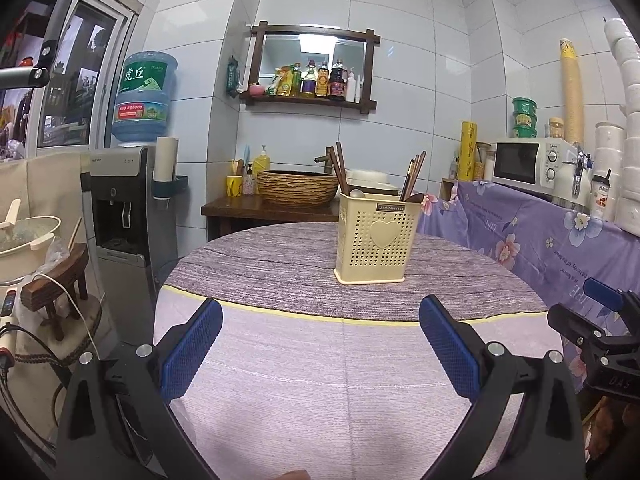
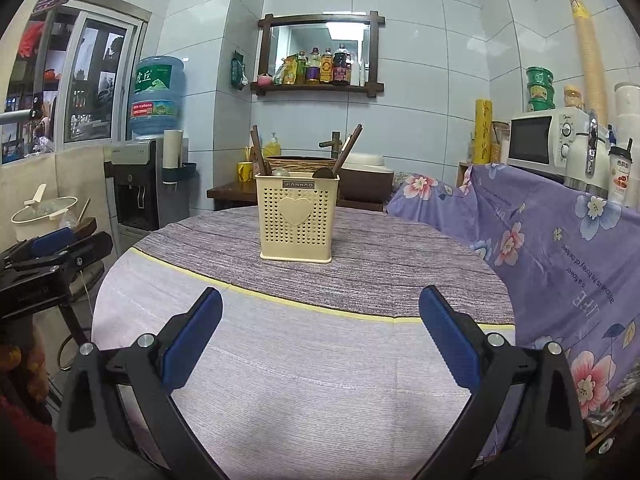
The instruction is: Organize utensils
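A cream utensil holder (image 1: pixel 378 240) with a heart on its perforated front stands upright on the round surface (image 1: pixel 320 360), on the darker grey-purple part of the cloth beyond a yellow stripe. In the left wrist view it sits at about 1 o'clock from the left hand-held gripper (image 1: pixel 320 344), well apart from it; in the right wrist view the same holder (image 2: pixel 297 220) sits at about 11 o'clock from the right hand-held gripper (image 2: pixel 320 340), also well apart. Brown chopsticks (image 1: pixel 414 176) lean out of the holder toward the right, darker wooden handles (image 1: pixel 341 168) lean toward its left side, and a metal spoon bowl (image 1: pixel 356 193) peeks just over the rim. Both hand-held grippers hover over the pale front part of the cloth with their blue-padded fingers spread wide and nothing between them. The right hand-held gripper shows at the 3 o'clock edge of the left view, and the left one at 9 o'clock in the right view. Behind the surface, at 12 o'clock, a woven basin (image 1: pixel 297 187) rests on a dark wooden stand, with a water dispenser (image 1: pixel 120 200) at 10 o'clock and a microwave (image 1: pixel 530 164) on a floral-draped counter at 2 o'clock.
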Demonstrator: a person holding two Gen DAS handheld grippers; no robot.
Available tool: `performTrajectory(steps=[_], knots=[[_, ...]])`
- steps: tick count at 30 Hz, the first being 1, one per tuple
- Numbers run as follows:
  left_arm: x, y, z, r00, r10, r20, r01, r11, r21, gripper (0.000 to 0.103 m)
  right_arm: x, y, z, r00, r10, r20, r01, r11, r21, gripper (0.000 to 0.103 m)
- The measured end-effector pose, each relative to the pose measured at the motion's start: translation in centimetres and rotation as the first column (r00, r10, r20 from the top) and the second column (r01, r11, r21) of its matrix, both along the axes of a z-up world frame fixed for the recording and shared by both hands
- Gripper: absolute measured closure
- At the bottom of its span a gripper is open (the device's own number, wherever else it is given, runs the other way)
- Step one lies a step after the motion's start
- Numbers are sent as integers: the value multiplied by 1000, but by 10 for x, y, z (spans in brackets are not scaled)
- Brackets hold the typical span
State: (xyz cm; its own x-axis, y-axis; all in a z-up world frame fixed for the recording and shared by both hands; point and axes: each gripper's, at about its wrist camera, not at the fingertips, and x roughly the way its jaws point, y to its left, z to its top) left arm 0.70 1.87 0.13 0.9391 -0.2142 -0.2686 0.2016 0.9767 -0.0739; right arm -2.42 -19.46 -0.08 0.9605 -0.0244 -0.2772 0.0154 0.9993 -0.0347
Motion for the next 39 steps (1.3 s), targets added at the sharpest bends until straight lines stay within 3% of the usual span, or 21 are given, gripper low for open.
performTrajectory(steps=[19,29,39], knots=[[-2,-1,4,1000,0,10,0,1000,2,5,0,-1,0,1000,3,4,-3,1000,-3,6],[1,5,3,1000,3,-7,-3,999,-37,5,0,-1,0,1000,4,3,-4,1000,-3,6],[0,0,2,1000,-5,-4,5,1000,-19,5,1,-2,0,1000,6,-1,-6,1000,-4,6]])
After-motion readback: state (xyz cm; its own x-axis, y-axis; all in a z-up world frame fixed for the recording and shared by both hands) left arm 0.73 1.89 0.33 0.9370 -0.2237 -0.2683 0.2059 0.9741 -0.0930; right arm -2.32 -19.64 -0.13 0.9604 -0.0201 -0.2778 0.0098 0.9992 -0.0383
